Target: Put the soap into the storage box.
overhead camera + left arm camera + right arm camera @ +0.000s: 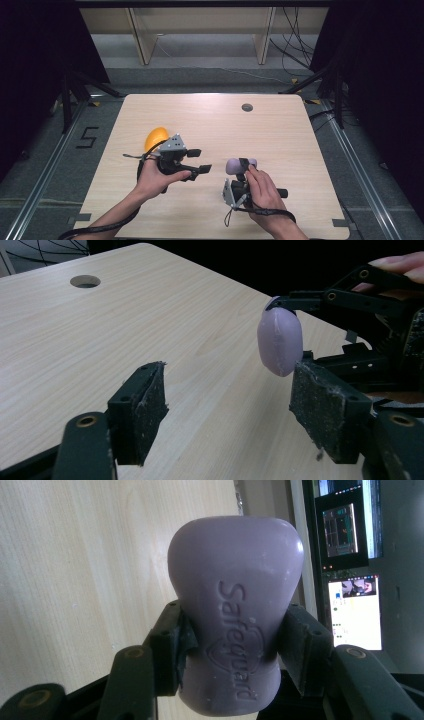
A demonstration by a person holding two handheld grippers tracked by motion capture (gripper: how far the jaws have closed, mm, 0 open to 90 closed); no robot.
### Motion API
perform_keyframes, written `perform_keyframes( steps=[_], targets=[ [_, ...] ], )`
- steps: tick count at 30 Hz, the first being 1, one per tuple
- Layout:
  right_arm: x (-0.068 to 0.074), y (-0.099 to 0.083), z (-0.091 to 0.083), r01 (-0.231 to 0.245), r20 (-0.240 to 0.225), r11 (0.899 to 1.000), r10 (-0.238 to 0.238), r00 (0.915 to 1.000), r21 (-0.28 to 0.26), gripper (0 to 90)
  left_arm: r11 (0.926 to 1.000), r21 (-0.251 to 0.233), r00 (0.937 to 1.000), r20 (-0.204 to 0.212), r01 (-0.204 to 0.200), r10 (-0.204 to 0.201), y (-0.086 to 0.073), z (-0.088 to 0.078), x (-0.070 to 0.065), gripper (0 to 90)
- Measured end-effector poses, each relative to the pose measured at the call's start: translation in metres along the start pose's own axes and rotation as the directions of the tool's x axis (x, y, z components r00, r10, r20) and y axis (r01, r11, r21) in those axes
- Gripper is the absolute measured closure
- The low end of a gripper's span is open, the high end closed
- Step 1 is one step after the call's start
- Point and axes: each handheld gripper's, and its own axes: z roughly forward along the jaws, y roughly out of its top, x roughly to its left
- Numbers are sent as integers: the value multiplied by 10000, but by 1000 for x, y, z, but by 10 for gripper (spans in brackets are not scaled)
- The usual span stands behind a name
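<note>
A pale wooden table (pixel 210 125) stands over grey floor. The right claw (pixel 243 165) pinches a purple soap bar (pixel 235 615) stamped "Safeguard", lifted near the table's middle. The left claw (pixel 198 161) hangs spread just beside it, an orange object (pixel 156 137) behind.
</note>
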Motion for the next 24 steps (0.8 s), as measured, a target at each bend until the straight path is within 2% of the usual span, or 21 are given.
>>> perform_keyframes(
  steps=[2, 3, 4, 5, 6, 8, 10, 11, 15, 16, 18, 24],
  targets=[
    [0, 1, 0, -48, 101, 10000, 49, 9999, -69, 505, 10000, 29, 10000, 42, -43, 43, 2, 4, 0, 312],
    [0, 2, -1, 74, 101, 9999, -73, 9999, -96, 505, 10000, -39, 9998, 163, -70, 71, 4, 9, -2, 313],
    [1, 3, -1, -20, 102, 9998, 22, 9999, -208, 505, 9999, -90, 9994, 337, -99, 102, 5, 11, -2, 316],
    [1, 4, -2, 160, 161, 9997, -157, 9997, -185, 505, 10000, -99, 9997, 264, -12, 14, 6, 13, -4, 318],
    [2, 5, -2, 95, 186, 9997, -91, 9998, -213, 505, 9997, -145, 9989, 403, -216, 222, 7, 16, -4, 324],
    [6, 7, -2, -378, 108, 9991, 380, 9992, -216, 504, 9996, -264, 9983, 579, -31, 46, 9, 20, -6, 331],
    [6, 8, -3, -365, 76, 9991, 367, 9993, -216, 505, 9996, -274, 9975, 705, 40, -21, 10, 24, -9, 335],
    [6, 8, -3, -348, 87, 9991, 350, 9993, -223, 505, 9998, -203, 9978, 657, -63, 76, 10, 26, -10, 338],
    [7, 7, -2, -238, 100, 9995, 240, 9997, -196, 504, 9999, -55, 9972, 742, 98, -94, 10, 30, -12, 343],
    [7, 6, -2, -188, 113, 9996, 190, 9998, -202, 505, 9998, 29, 9950, 981, 194, -196, 10, 33, -12, 343],
    [6, 7, -2, -157, 129, 9997, 159, 9998, -170, 505, 9995, 115, 9930, 1148, 278, -289, 10, 36, -13, 345],
    [7, 8, -1, 5, 202, 9998, -1, 9998, -215, 505, 9988, 314, 9907, 1302, 367, -405, 10, 45, -14, 368]
  ],
)
